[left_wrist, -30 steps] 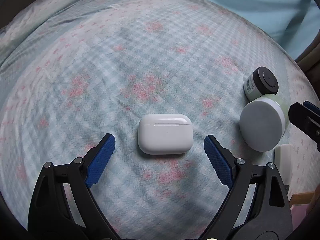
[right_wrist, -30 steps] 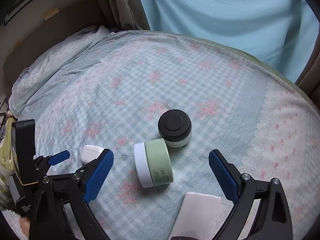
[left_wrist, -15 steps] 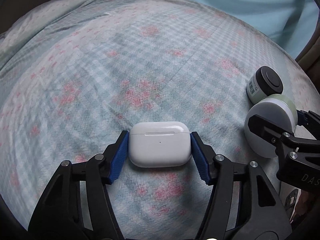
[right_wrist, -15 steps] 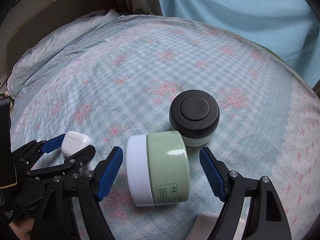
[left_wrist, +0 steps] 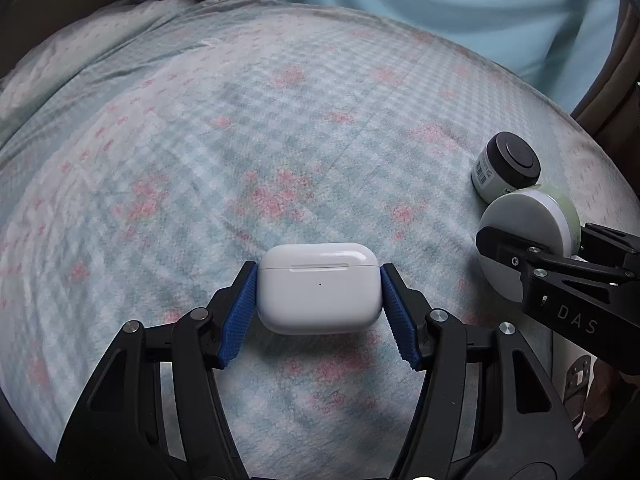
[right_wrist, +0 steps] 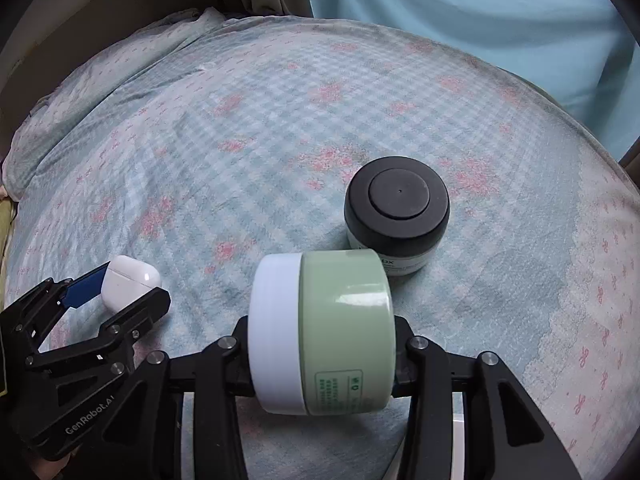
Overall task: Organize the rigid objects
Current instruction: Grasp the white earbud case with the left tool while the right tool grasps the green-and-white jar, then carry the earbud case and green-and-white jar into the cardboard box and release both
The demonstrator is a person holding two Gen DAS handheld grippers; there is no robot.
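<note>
A white earbud case (left_wrist: 318, 286) lies on the checked bedspread (left_wrist: 240, 140). My left gripper (left_wrist: 318, 272) is shut on it, with a blue pad pressing on each short end. The right wrist view shows the same case (right_wrist: 132, 278) in the left gripper (right_wrist: 130, 286) at the far left. A green jar with a white lid (right_wrist: 340, 328) lies on its side. My right gripper (right_wrist: 320, 344) is shut on it, lid and base between the pads. The left wrist view shows that jar (left_wrist: 520, 220) and right gripper (left_wrist: 536, 236) at the right edge.
A jar with a black lid (right_wrist: 396, 208) stands upright, touching the green jar on its far side. A pale flat box (right_wrist: 459, 436) shows partly beneath my right gripper. A light blue curtain (right_wrist: 480, 12) hangs behind the bed, and the bedspread rumples at the far left.
Both grippers went from open to shut. The left closed on the earbud case. The right came down over the green jar and closed on it.
</note>
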